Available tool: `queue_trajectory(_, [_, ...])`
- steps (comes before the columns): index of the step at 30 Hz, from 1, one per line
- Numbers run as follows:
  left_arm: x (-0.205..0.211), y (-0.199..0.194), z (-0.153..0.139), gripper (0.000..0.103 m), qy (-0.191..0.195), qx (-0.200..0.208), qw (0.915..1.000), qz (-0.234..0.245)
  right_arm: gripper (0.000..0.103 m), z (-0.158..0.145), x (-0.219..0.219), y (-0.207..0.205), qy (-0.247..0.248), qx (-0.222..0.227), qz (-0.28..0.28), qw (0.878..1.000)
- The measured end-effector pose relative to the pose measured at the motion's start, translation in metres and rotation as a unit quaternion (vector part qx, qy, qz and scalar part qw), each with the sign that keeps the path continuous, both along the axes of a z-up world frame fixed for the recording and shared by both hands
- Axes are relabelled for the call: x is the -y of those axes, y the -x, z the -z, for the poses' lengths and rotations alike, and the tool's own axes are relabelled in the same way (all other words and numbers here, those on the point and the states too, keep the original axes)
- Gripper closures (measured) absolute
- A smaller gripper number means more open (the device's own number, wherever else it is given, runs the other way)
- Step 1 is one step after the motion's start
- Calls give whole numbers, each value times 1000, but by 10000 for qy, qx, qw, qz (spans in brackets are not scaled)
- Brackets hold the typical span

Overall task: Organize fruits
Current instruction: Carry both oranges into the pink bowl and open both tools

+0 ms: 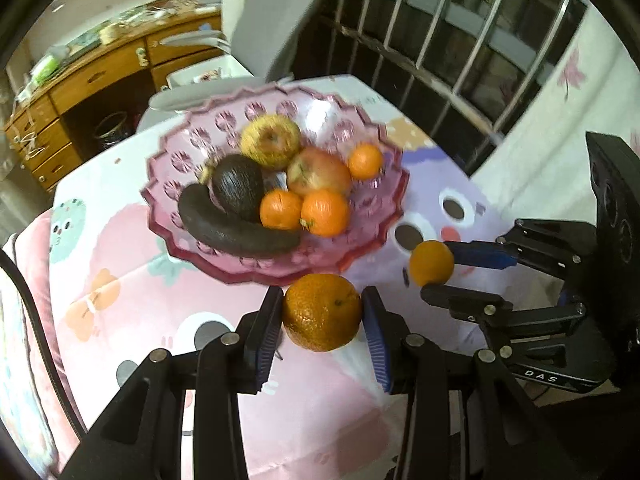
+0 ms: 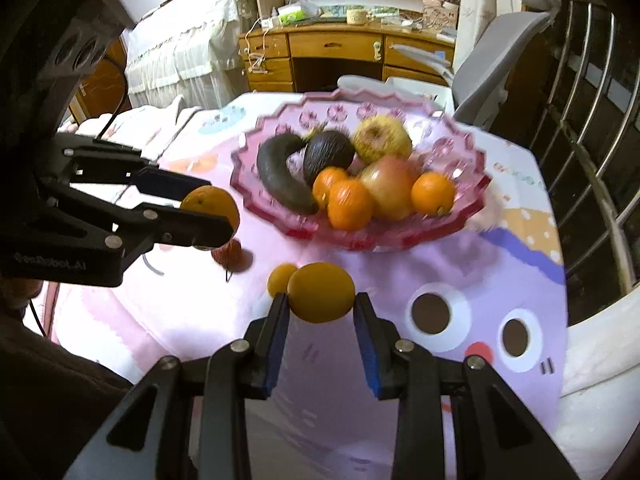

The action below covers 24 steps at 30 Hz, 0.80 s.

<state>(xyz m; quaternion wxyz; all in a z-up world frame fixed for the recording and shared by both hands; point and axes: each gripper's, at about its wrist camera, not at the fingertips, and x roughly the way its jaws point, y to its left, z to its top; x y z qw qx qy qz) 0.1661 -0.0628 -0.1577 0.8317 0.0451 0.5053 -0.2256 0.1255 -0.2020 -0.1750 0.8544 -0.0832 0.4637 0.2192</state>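
A pink glass fruit bowl stands on the table with a dark banana, an avocado, two apples and three small oranges in it. My left gripper is shut on a rough-skinned orange, held just in front of the bowl; it also shows in the right wrist view. My right gripper is shut on a smooth yellow-orange fruit, right of the bowl in the left wrist view.
A small orange fruit and a red fruit lie on the cartoon-print tablecloth near the bowl. A grey chair and a wooden desk stand beyond the table. Window bars run along one side.
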Motion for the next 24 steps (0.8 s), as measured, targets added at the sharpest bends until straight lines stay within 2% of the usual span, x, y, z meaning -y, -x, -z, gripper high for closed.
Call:
queue_trajectory(6, [2, -13, -26, 64, 142, 225, 9988, -405, 70, -29, 15, -13, -97, 98, 186, 9997])
queue_trajectory(12, [10, -35, -49, 64, 325, 520, 9961, -641, 70, -46, 26, -27, -280, 203, 268, 9990])
queue_trajectory(16, [15, -51, -52, 64, 508, 536, 9940, -808, 70, -48, 31, -37, -402, 183, 297, 9986])
queue_trajectory(20, [19, -67, -49, 64, 535, 528, 9923, -988, 70, -44, 35, -50, -487, 119, 345, 9981])
queue_trajectory(24, [20, -81, -39, 64, 587, 373, 9911, -1133, 69, -36, 37, -60, -580, -34, 400, 9975])
